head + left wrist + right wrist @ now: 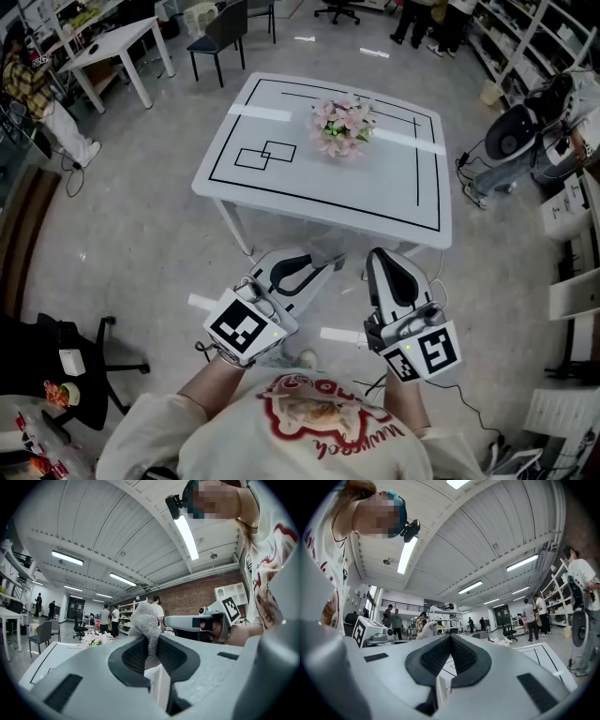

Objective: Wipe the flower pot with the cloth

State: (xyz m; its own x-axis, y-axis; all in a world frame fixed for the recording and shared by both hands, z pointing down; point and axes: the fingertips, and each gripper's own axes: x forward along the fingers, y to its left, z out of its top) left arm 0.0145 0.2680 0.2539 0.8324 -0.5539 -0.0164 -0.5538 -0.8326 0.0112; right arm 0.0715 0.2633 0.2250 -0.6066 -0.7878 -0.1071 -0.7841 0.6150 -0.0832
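The flower pot (342, 127), filled with pink and white blooms, stands on the white table (375, 178) with black lines, far ahead of both grippers. A grey knitted cloth (144, 623) sticks up between the jaws of my left gripper (149, 644), which is shut on it. In the head view the left gripper (324, 265) is held at waist height short of the table's near edge. My right gripper (382, 256) is beside it, shut with nothing between its pads (450, 641). In the right gripper view the cloth (429, 630) shows off to the left.
The floor lies between me and the table. A dark chair (220, 33) and a second white table (112, 47) stand at the back left. An office chair (80, 361) is at my left. Shelves (525, 33), seated people and cables (469, 173) line the right.
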